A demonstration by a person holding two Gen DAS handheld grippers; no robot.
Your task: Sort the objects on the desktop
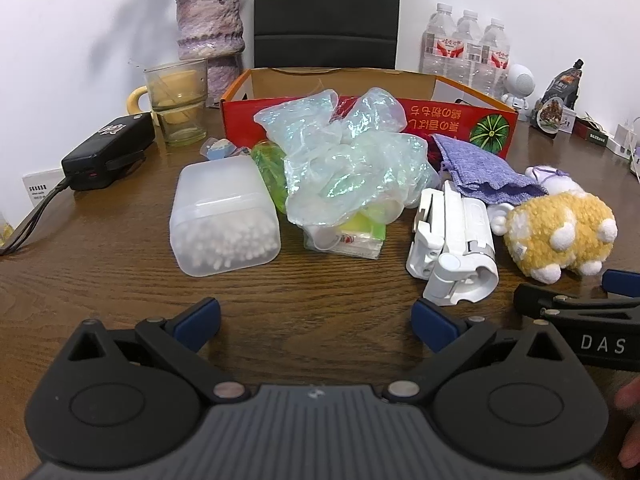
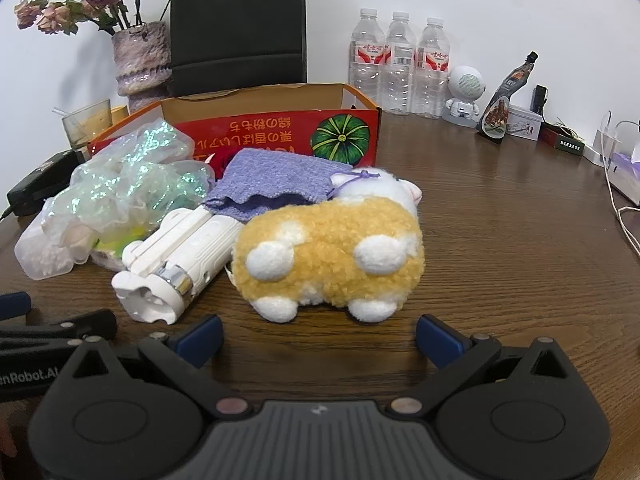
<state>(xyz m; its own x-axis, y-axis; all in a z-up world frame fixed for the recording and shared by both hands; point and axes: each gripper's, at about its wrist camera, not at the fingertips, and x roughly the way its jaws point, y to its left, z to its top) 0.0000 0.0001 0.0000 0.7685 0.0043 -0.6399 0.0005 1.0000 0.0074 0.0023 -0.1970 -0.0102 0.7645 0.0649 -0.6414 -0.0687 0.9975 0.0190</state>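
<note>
A pile of objects lies on the wooden table before a red cardboard box (image 1: 460, 120) (image 2: 280, 136). In it are a clear tub of cotton swabs (image 1: 222, 216), an iridescent plastic bag (image 1: 344, 156) (image 2: 132, 176), a white folded gadget (image 1: 452, 240) (image 2: 176, 260), a purple knitted pouch (image 1: 476, 172) (image 2: 276, 176) and a yellow-and-white plush toy (image 1: 556, 232) (image 2: 328, 248). My left gripper (image 1: 316, 324) is open and empty, just short of the tub and the gadget. My right gripper (image 2: 320, 340) is open and empty, right in front of the plush toy.
A glass cup (image 1: 176, 100), a vase with dried flowers (image 1: 210, 28) and a black charger (image 1: 108, 152) stand at the back left. Water bottles (image 2: 396, 64), a small white robot figure (image 2: 464, 92) and small boxes (image 2: 560, 140) line the back right. White cables (image 2: 616, 200) lie far right.
</note>
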